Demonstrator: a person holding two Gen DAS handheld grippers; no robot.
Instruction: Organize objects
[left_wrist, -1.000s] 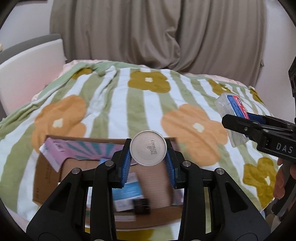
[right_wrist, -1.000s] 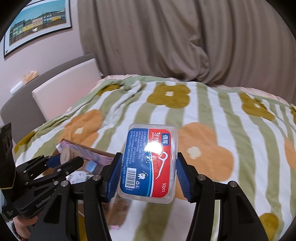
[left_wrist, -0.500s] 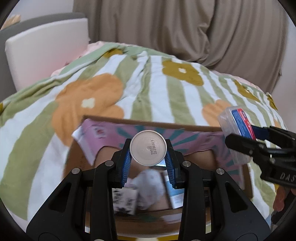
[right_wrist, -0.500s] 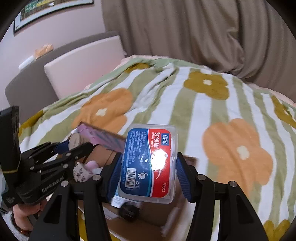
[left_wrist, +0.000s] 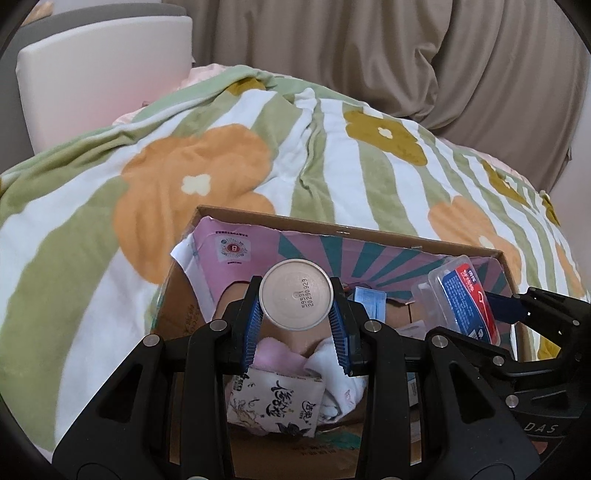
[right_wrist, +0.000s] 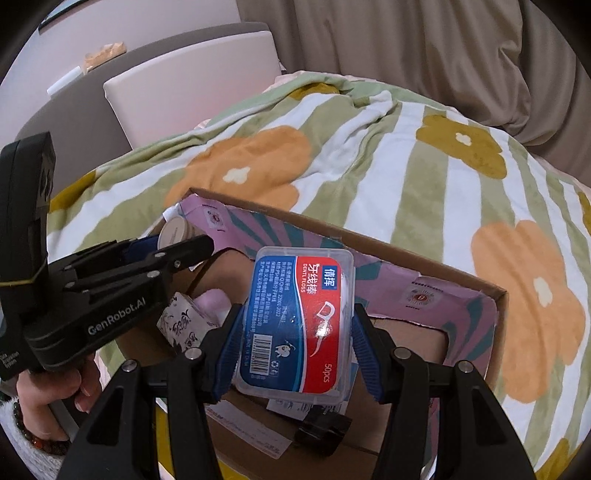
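L hand-held gripper (left_wrist: 295, 317) pinches a small round container (left_wrist: 295, 293) by its sides, flat lid w/ a printed date code facing the cam, held over the open cardboard box (left_wrist: 369, 230) that sits on the bed's flowered blanket (left_wrist: 192, 177). R hand-held gripper (right_wrist: 295, 345) clamps a clear floss-pick box (right_wrist: 299, 325) w/ blue-red label, "50pcs", also above the carton, nearer its right half. L view only: under the round container lie a tissue pack w/ black calligraphy print (left_wrist: 277, 402), something pale pink (left_wrist: 273, 354) and a white cloth item (left_wrist: 332, 365); can't tell what those two are. It also shows the floss-pick box side-on at right, in the other tool's blue pads (left_wrist: 504, 310). R view only: a black clip-like thing (right_wrist: 325, 430) on the box floor below the floss box, a white paper label (right_wrist: 251, 432) beside it, the person's left hand (right_wrist: 48, 391) w/ bead bracelet gripping the L tool's handle, and the round container seen side-on as a short tan tub. Both views: pink-teal printed inner flap (right_wrist: 406, 284) along the far wall, beige curtain (left_wrist: 406, 55), white headboard (left_wrist: 103, 74).
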